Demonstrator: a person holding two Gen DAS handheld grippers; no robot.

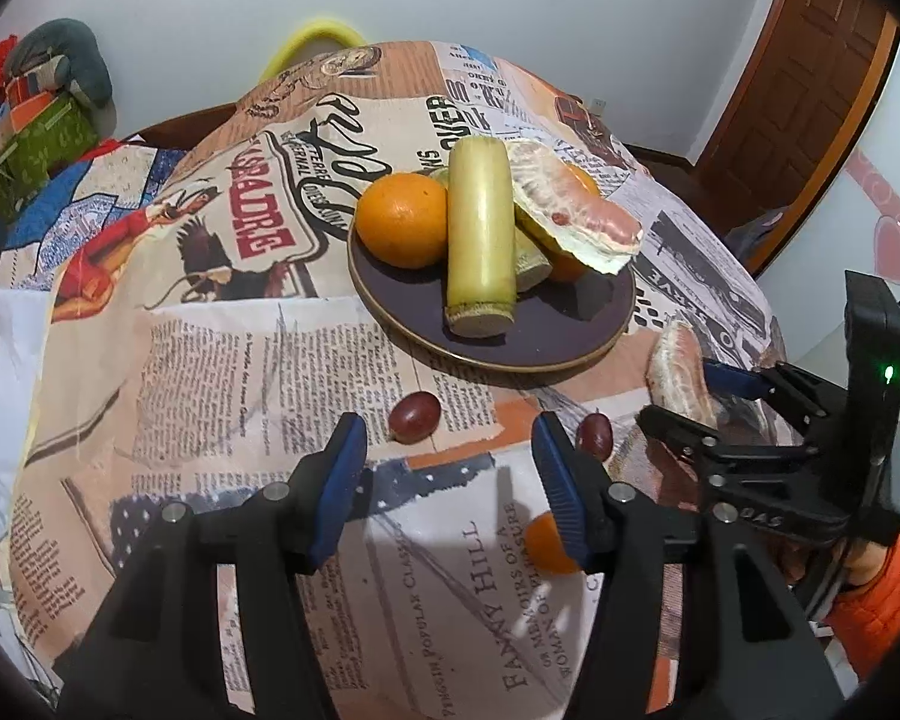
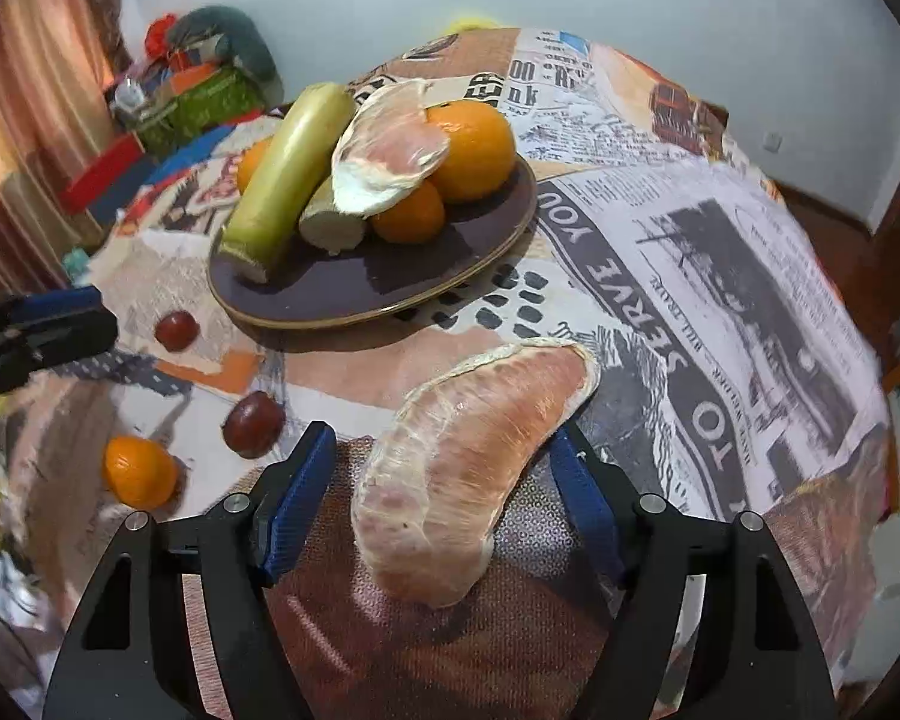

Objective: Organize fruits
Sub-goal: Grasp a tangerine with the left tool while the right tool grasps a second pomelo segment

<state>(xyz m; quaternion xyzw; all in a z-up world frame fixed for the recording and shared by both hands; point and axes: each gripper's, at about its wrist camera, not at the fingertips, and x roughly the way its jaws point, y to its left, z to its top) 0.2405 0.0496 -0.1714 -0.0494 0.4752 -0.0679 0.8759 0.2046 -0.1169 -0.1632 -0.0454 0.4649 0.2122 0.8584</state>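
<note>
A dark plate (image 1: 570, 330) holds oranges (image 1: 401, 219), a pale green cane piece (image 1: 480, 228) and a peeled pomelo segment (image 1: 576, 213). My left gripper (image 1: 447, 426) stands open over the tablecloth with nothing between its fingers. Two red grapes (image 1: 414, 414) (image 1: 594, 435) lie just beyond its tips, and a small orange (image 1: 549, 543) shows behind its right finger. My right gripper (image 2: 441, 432) is open around a second pomelo segment (image 2: 468, 468) lying on the cloth; a gap shows beside the left pad (image 2: 294, 498).
The round table is covered by a newspaper-print cloth (image 2: 720, 276) that drops off at the right. Boxes and clutter (image 1: 36, 132) sit at the far left. A brown door (image 1: 810, 78) is at the back right. An orange sleeve (image 1: 876, 588) shows behind the right gripper.
</note>
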